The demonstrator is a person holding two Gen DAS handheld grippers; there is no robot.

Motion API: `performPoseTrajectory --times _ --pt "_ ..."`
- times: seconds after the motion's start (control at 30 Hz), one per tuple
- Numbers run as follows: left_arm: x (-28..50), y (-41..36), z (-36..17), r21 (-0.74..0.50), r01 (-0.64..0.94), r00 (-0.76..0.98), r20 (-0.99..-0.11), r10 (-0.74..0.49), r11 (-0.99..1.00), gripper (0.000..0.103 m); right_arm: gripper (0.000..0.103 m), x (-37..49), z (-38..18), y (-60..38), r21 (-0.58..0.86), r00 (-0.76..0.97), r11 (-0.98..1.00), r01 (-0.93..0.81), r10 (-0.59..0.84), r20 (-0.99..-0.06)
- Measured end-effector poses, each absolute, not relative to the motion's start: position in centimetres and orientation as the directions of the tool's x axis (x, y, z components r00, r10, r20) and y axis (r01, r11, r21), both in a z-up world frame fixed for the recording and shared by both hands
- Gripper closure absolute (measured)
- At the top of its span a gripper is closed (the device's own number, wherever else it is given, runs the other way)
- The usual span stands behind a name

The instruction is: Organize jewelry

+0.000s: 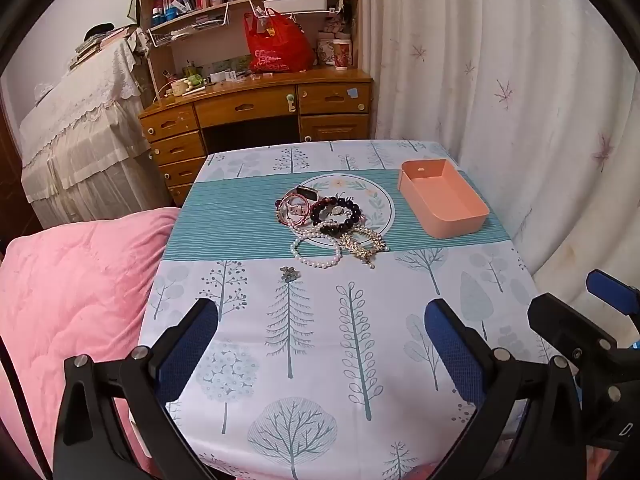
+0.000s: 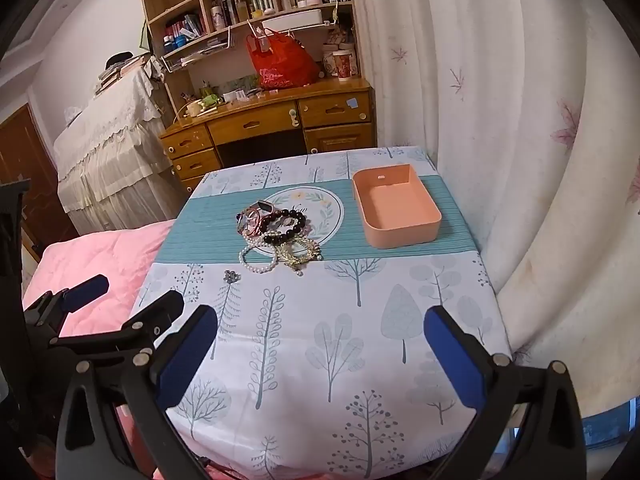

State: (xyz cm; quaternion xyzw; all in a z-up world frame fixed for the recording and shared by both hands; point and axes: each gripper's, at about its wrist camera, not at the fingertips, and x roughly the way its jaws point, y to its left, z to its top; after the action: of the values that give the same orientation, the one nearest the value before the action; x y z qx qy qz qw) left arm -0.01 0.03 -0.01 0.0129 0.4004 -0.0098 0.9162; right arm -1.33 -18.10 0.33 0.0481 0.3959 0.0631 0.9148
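A heap of jewelry (image 1: 330, 222) (image 2: 280, 236) lies mid-table on the teal stripe: a dark bead bracelet (image 1: 336, 212), a white pearl bracelet (image 1: 316, 254), a gold chain (image 1: 362, 246), pink bangles (image 1: 294, 210). A small brooch (image 1: 287, 274) (image 2: 231, 277) lies apart, nearer to me. To the right of the heap stands an empty peach tray (image 1: 442, 200) (image 2: 396, 210). My left gripper (image 1: 322, 344) hangs open over the near part of the table, nothing between its blue pads. My right gripper (image 2: 320, 354) is open too, beside it and equally short of the heap.
The table wears a tree-print cloth (image 1: 320, 340). A pink quilt (image 1: 72, 300) lies off its left edge and a white curtain (image 1: 520, 80) hangs along its right side. Beyond the far edge stands a wooden desk (image 1: 256, 112) with shelves and a red bag (image 1: 278, 46).
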Motion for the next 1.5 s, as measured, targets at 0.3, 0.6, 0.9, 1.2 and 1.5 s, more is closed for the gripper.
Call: performPoseTrajectory --times 0.3,0.6,0.9,1.2,1.5 --pt "-0.6 0.6 0.1 0.018 0.024 0.688 -0.726 -0.004 1.0 0.001 0.0 -1.3 0.3 -18.1 0.133 0.679 0.988 -0.075 0.149 -0.719" --pt "-0.1 0.0 0.3 0.028 0.022 0.684 -0.729 0.005 0.999 0.001 0.0 -1.4 0.6 -18.4 0.136 0.684 0.988 -0.079 0.153 -0.714" --pt "-0.2 0.0 0.5 0.026 0.022 0.687 -0.727 0.004 0.999 0.001 0.0 -1.5 0.9 -18.1 0.135 0.688 0.988 -0.079 0.152 -0.71" --pt "-0.1 0.2 0.1 0.019 0.025 0.68 -0.733 -0.002 1.0 0.001 0.0 -2.1 0.9 -18.0 0.164 0.694 0.982 -0.091 0.18 -0.697" --pt "0.0 1.1 -0.2 0.007 0.033 0.686 -0.728 -0.018 0.999 0.001 0.0 -1.5 0.2 -17.5 0.175 0.715 0.979 -0.107 0.199 -0.671"
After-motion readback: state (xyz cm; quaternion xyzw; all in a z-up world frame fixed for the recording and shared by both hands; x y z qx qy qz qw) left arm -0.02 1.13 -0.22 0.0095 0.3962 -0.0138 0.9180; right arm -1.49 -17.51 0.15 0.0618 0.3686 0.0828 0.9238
